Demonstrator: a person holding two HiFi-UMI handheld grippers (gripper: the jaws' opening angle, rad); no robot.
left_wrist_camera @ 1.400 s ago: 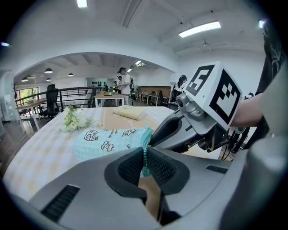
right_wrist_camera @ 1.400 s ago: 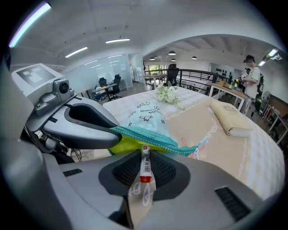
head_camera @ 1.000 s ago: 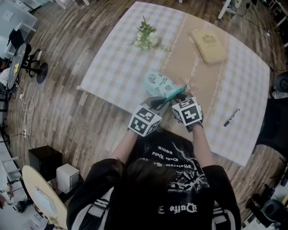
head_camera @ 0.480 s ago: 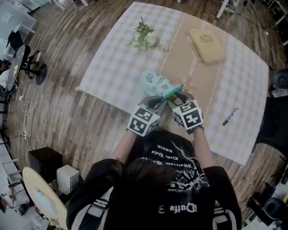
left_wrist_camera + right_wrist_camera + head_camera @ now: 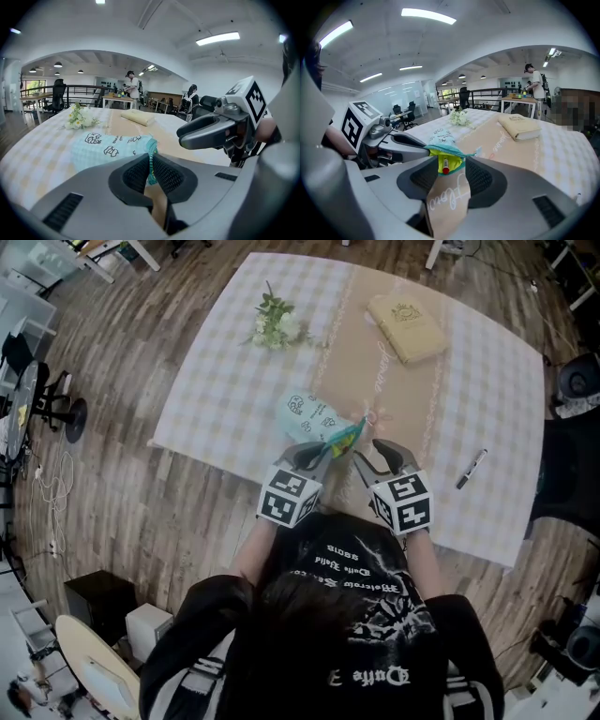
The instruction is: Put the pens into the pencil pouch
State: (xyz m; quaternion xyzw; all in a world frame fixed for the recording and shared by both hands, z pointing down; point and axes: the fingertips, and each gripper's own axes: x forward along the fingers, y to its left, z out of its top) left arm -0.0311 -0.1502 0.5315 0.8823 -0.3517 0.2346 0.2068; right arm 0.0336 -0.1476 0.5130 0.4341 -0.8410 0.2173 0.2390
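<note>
One pale teal fabric pencil pouch (image 5: 314, 418), printed with small dark cartoon figures, lies near the front edge of the tabletop (image 5: 234, 381). Its zipped mouth is turned toward the person and gapes to show a yellow lining. Inside that mouth, the right gripper view shows a slim pen with a red tip (image 5: 445, 165) resting against the lining.

The left claw (image 5: 328, 448) is clamped almost fully closed on the teal zipper edge of the mouth, with the fabric pinched between its ribbed pads. The right claw (image 5: 370, 451) is spread wide just to the right of the mouth and has hold of nothing. The pouch's opening shows ahead between its jaws, but neither pad touches it.

The body of the pouch rests on a pale checked cloth, and its mouth end reaches over a tan runner with script lettering (image 5: 394, 390) that crosses the middle of the tabletop. A second pen, a black-and-white marker (image 5: 471, 469), lies well apart to the right on the checked cloth, near the tabletop's right edge.

At the far end of the runner sits a closed cream-coloured book (image 5: 405, 326). A small bunch of white flowers with green stems (image 5: 272, 326) lies on the far left part of the cloth. Wooden plank floor (image 5: 141, 502) surrounds the tabletop.
</note>
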